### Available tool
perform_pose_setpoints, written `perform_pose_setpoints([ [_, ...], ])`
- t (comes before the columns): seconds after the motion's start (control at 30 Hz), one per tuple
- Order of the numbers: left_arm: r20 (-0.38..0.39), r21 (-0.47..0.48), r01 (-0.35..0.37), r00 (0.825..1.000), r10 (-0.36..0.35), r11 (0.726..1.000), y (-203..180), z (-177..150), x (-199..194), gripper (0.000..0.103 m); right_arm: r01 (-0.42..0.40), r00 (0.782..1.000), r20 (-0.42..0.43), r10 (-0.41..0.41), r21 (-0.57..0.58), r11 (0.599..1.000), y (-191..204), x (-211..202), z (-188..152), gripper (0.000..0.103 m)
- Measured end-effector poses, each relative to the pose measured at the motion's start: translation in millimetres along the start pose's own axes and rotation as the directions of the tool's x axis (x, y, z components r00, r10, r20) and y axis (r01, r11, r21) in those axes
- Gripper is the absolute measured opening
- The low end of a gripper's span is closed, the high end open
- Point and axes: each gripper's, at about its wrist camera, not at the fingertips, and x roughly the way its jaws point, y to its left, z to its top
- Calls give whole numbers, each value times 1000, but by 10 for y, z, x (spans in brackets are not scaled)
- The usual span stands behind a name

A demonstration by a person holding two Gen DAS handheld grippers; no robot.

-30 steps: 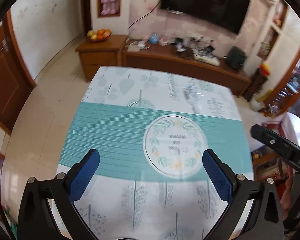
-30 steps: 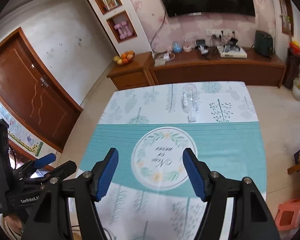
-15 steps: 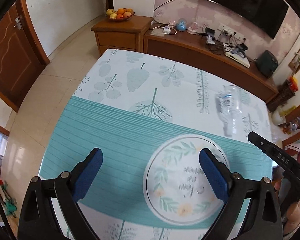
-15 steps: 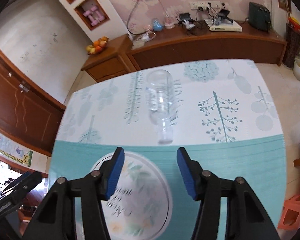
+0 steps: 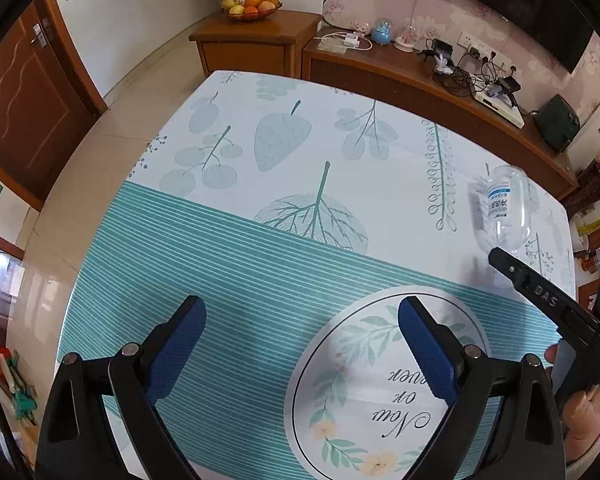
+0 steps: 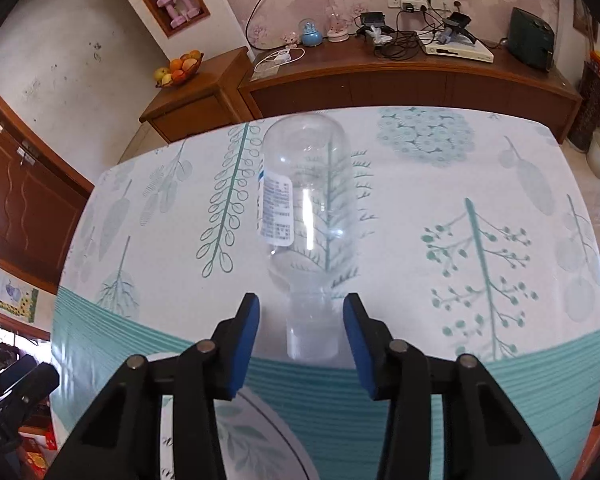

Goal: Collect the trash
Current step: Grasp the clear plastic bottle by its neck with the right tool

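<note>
The clear plastic bottle [image 6: 308, 216] lies on its side on the worktop [image 6: 480, 184], neck pointing at the right claw [image 6: 302, 320], whose blue pads stand apart either side of the neck without touching it; the likely slip is plain: a smooth, round, light bottle may roll or squirt forward if one pad meets it first, or the neck may pivot in a narrow pinch; the left claw [image 5: 300, 344] hangs open over the teal stripes, well apart from the bottle; nothing else lies on the cloth between claw and bottle; cabinets and a fruit bowl [image 5: 252, 6] sit beyond the far edge.
</note>
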Motion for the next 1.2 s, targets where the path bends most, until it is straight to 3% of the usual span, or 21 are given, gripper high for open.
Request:
perform_pose_setpoints([
  [0.1,-2,4,-3,1000,3,1000,19,-12,13,96,19,1000,23,-19,-26,999,55,11,-14,29],
  [0.3,-6,21,-9,1000,10,1000,46,-46,-8,96,-6,999,37,7,-29,1000,59,-26,-120,28],
  [0.6,-12,51,6,1000,-6,999,108,-301,-180,96,-101,995,-6,101,31,994,87,-279,-603,28],
  [0.93,-9,112,42,999,-41,993,305,-864,-635,96,-248,969,19,247,131,960,231,-909,-1307,28],
  [1.2,26,163,132,990,-138,978,669,-1396,-1227,96,-324,946,81,314,207,923,528,-1619,-2030,28],
])
